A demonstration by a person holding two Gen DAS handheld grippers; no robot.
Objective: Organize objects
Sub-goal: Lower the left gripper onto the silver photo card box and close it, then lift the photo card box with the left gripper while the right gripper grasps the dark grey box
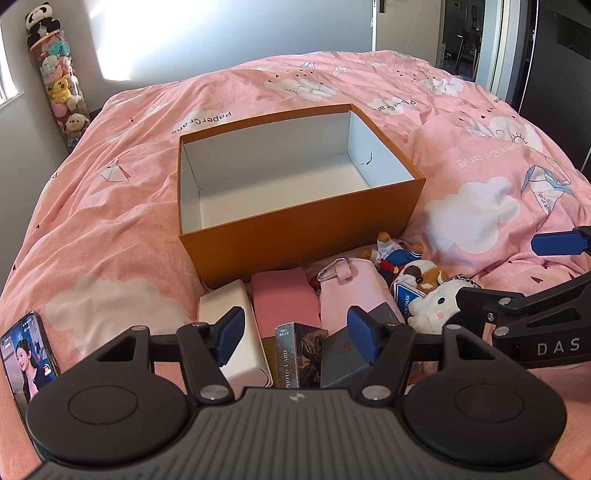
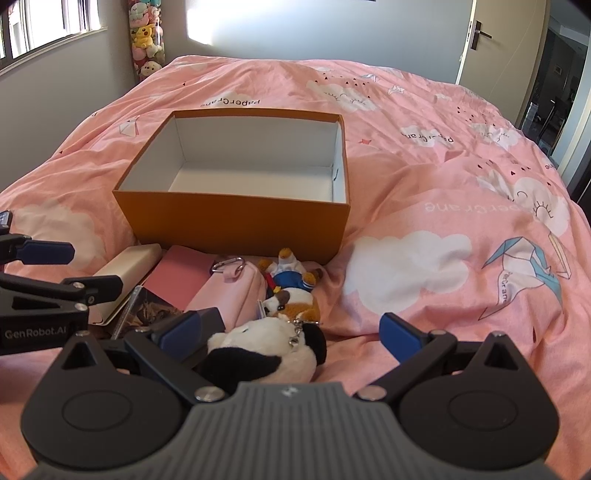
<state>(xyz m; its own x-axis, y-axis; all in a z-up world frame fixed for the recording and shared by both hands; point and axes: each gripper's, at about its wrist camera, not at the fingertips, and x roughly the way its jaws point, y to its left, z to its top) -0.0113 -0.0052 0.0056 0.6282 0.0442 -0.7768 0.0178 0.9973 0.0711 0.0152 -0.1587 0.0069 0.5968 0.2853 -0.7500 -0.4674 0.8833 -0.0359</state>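
Fingers spread wide (gripping nothing), left hand-held gripper (image 1: 297, 338) and right hand-held gripper (image 2: 291, 339) hover level above clutter.

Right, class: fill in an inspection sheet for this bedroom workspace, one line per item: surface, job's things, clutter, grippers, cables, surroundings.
Surface: pink bedspread, rumpled, cloud print.
Job's things: orange box open, nothing seen inside. In front of it: cream case, pink case, pink pouch with carabiner, card box, black-and-white plush, calico plush, sailor plush.
Clutter: phone, screen lit, at the near left.
Grippers: left gripper open above the cases; right gripper open over the black-and-white plush.
Cables: nothing seen.
Surroundings: plush tower, window, door.
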